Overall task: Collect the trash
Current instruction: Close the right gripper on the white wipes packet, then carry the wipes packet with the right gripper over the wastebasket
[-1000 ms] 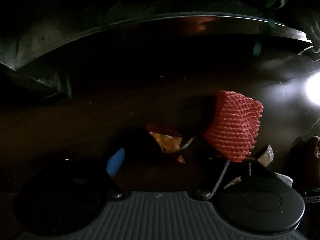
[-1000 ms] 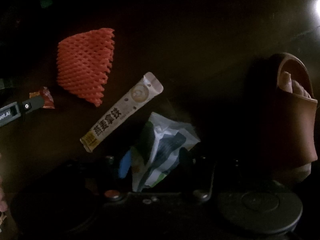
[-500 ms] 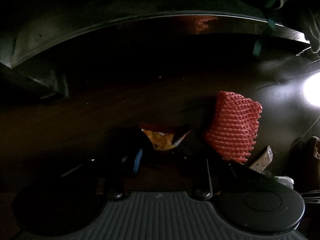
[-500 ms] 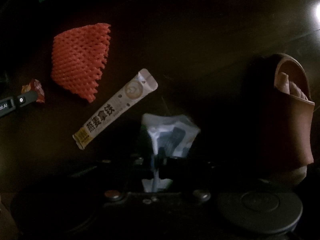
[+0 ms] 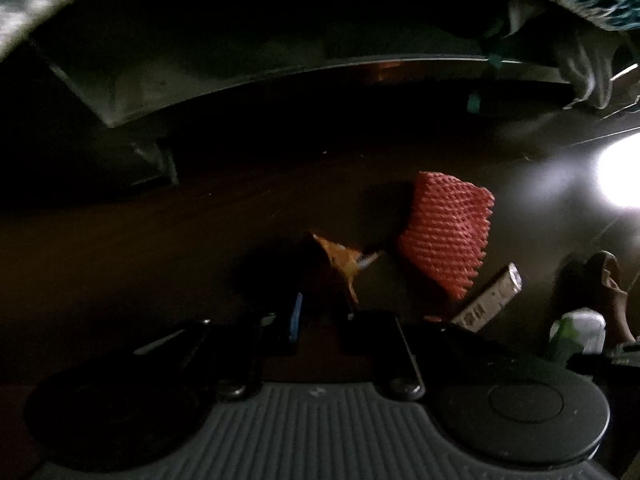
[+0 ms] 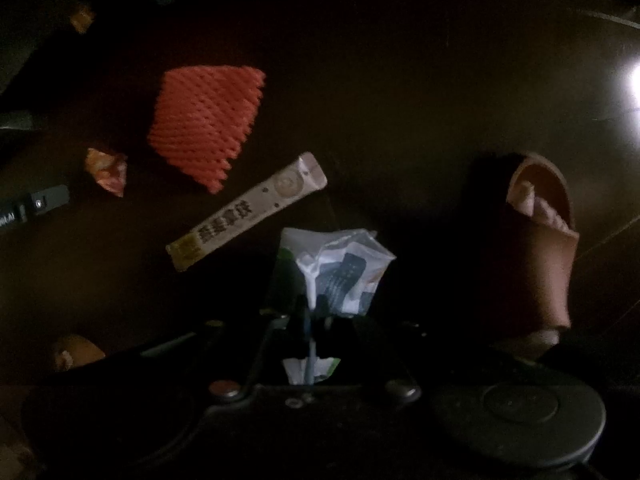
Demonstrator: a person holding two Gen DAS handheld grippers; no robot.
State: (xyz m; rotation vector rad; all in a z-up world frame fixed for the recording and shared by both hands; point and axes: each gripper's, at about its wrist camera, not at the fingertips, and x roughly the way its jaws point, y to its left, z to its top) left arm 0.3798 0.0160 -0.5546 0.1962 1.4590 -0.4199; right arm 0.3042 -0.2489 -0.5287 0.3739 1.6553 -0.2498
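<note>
— Between the fingers of the left gripper [image 5: 320,312] hangs a crumpled orange snack wrapper [image 5: 340,260], clamped by its lower edge. It looks clear of the dark floor [image 5: 160,240], though in this gloom I can't be sure.

— And the other one?

— The right gripper [image 6: 310,320] is clenched on a crushed white and green plastic packet [image 6: 340,264]; a tail of it pokes out behind the fingers, and most of it fans out ahead of the tips.

— So both are loaded. What should the person mind?

— I'd say keep both grips firm and carry straight up. Each piece is light and pinched by one edge, so a quick swing could shake it loose.

— What's left down there?

— Ahead and left of the right gripper lies a long pale stick sachet with printed characters [image 6: 248,216], and beyond that a red foam mesh fruit sleeve [image 6: 206,120]. Those look like the next pieces, to my eye.

— Anything in the way?

— A foot in a brown slipper [image 6: 536,240] stands just right of the right gripper. No bin shows anywhere, so I can't tell where the load goes.
</note>
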